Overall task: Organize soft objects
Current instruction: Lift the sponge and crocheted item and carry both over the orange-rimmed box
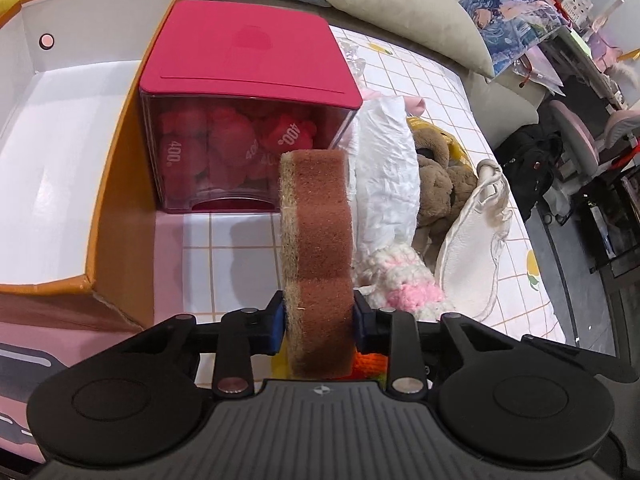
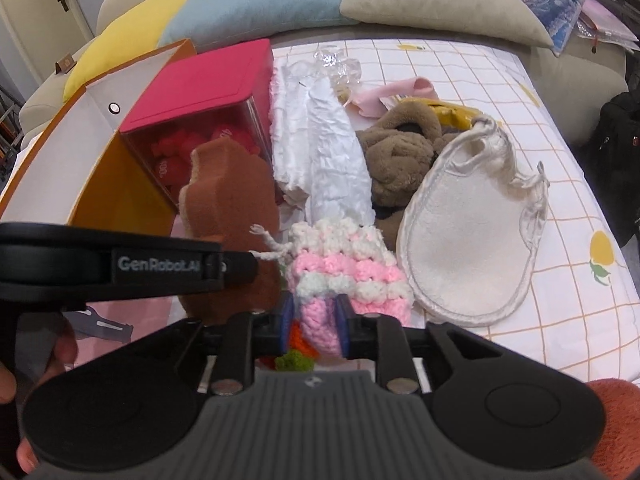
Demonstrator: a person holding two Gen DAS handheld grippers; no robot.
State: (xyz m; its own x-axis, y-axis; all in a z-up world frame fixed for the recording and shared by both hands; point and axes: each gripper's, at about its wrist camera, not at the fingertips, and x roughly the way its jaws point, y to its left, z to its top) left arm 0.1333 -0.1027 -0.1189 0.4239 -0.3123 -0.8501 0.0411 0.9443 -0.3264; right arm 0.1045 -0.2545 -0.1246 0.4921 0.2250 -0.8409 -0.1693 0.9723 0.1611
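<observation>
A brown scouring sponge [image 1: 316, 216] stands on edge between the pads of my left gripper [image 1: 319, 326], which is shut on its lower end. It hangs in front of a clear box with a pink lid [image 1: 248, 56] holding red plush pieces, beside an orange cardboard box [image 1: 116, 184] with a white inside. My right gripper [image 2: 315, 326] is shut on a fold of a pink-and-white knitted piece [image 2: 348, 272]. In the right wrist view the sponge [image 2: 236, 200] and a left gripper finger [image 2: 236, 266] are just left of it.
A pile lies on the checked sheet: crinkled white cloth [image 2: 336, 160], a brown plush [image 2: 392, 160] and a white drawstring pouch [image 2: 468, 248]. Yellow, blue and beige cushions [image 2: 432, 4] line the back. The bed edge [image 1: 536, 264] drops off at right. A hand [image 2: 60, 344] is at lower left.
</observation>
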